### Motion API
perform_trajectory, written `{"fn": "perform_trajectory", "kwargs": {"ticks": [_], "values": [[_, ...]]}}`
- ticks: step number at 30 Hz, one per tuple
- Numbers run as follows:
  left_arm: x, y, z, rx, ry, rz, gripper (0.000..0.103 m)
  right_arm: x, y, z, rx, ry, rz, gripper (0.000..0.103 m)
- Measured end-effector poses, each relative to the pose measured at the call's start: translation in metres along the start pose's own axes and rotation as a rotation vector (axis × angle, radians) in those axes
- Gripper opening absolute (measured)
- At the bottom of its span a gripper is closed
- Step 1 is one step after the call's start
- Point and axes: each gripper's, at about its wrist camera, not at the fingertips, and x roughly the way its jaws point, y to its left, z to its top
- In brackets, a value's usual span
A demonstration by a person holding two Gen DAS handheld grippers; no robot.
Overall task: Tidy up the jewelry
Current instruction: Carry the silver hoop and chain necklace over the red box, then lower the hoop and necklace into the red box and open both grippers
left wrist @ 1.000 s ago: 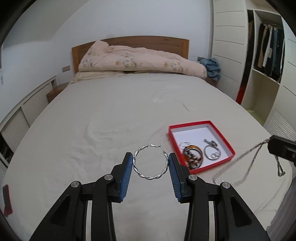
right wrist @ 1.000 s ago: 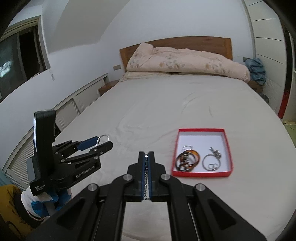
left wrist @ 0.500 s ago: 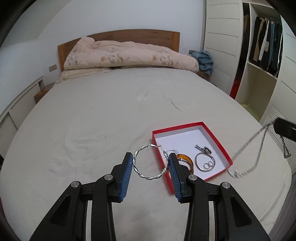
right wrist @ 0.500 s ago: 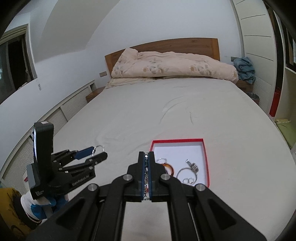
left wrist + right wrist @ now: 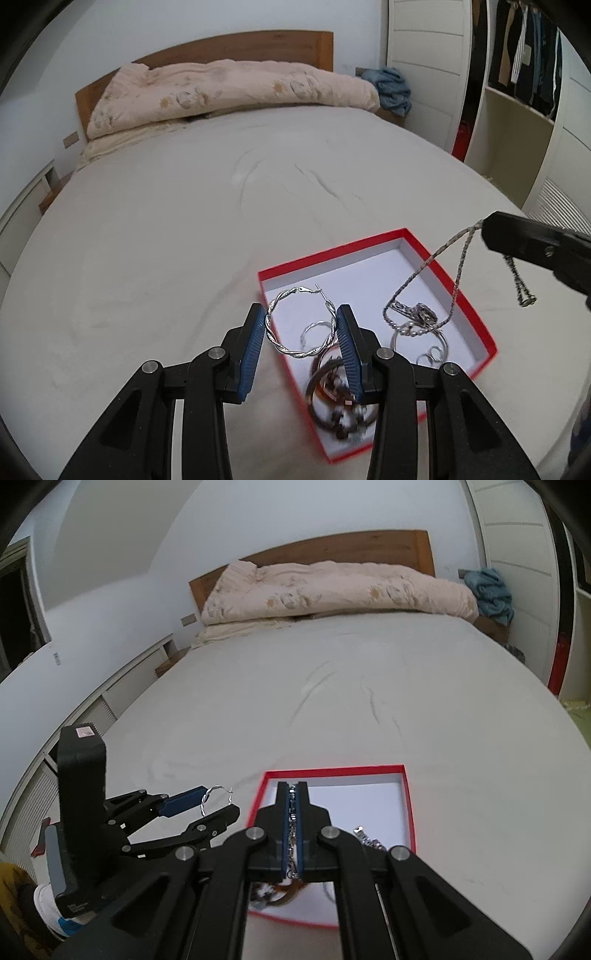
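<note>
Support surface: bed (image 5: pixel 177 229), beige sheet, mostly smooth, few creases mid-mattress. Landmark: red box (image 5: pixel 476 314), open, white inside, sits directly on the sheet near the foot end. Far beyond the box, at the wooden headboard (image 5: pixel 236 44): rolled pink floral duvet (image 5: pixel 229 92) across the full width, a cream pillow edge (image 5: pixel 110 147) under its left part. Sheet around the box is bare in both views.

box (image 5: pixel 469 302) on bed (image 5: pixel 184 221), duvet (image 5: pixel 229 92) behind
</note>
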Motion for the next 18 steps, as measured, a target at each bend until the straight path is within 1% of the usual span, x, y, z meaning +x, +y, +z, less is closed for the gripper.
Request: {"fn": "perform_trajectory", "kwargs": {"ticks": [8, 12, 18], "values": [[0.054, -0.006, -0.004, -0.005, 0.063, -0.009, 0.039, 0.041, -0.034, -0.017, 0.053, 0.027, -0.026, 0.002], [0.071, -0.011, -0.013, 0.004, 0.097, -0.016, 0.039, 0.053, -0.048, -0.037, 0.079, 0.066, -0.046, 0.003], [0.087, -0.016, -0.023, 0.013, 0.135, -0.015, 0.039, 0.063, -0.064, -0.062, 0.101, 0.131, -0.078, 0.003]]}}
